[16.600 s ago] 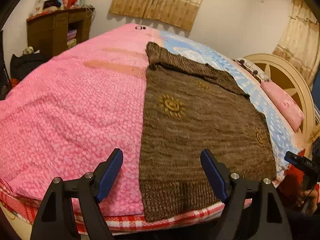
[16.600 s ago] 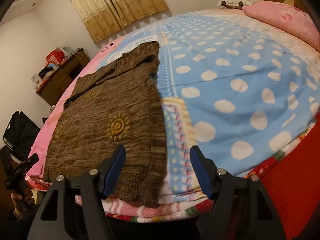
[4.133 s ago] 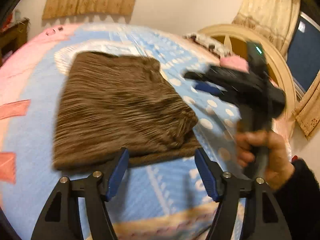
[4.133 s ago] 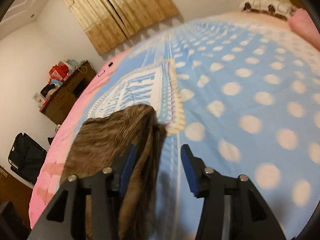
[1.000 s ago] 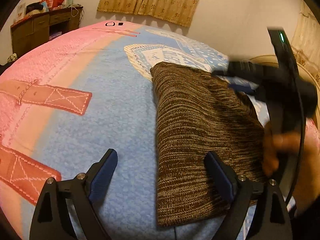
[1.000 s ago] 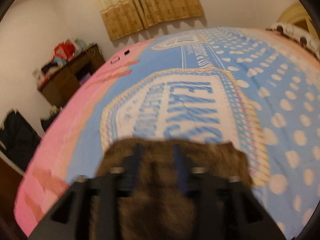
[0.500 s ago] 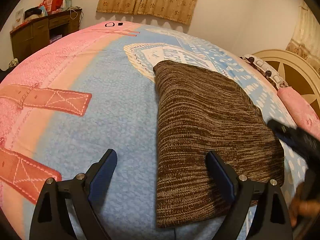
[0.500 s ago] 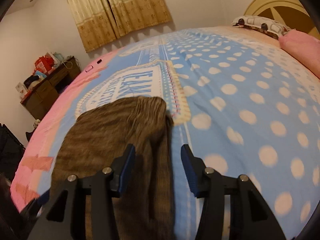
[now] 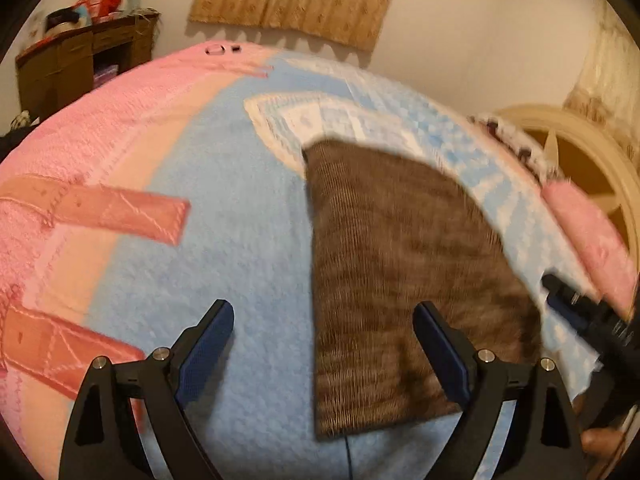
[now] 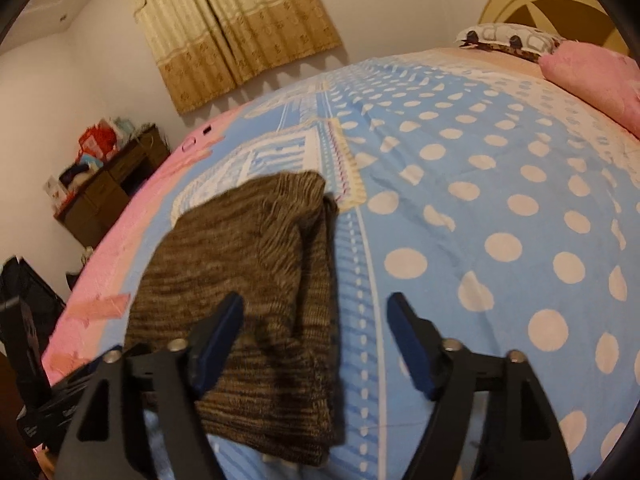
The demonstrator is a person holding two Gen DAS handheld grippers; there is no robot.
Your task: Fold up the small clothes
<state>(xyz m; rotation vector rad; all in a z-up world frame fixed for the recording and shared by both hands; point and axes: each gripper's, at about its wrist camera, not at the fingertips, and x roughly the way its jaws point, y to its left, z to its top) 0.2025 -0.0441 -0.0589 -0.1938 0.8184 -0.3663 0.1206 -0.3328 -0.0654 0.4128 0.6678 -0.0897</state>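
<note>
Lying folded on bed [image 10: 500,184], brown sweater [image 10: 256,280] rests flat. Right gripper [image 10: 316,340] jaws just been opening, now wide, straddling sweater's right edge, nothing gripped. Left gripper [image 9: 324,344] jaws wide, sweater's left edge between them, untouched.

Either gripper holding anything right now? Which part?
Nothing held. The left gripper and right gripper both stand open above the folded brown sweater, the right's jaws having just opened.

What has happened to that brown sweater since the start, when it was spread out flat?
The brown sweater has been folded into a compact bundle and moved onto the blue part of the bedspread. The right gripper has just opened and let go of it. The left gripper stays open and empty.
</note>
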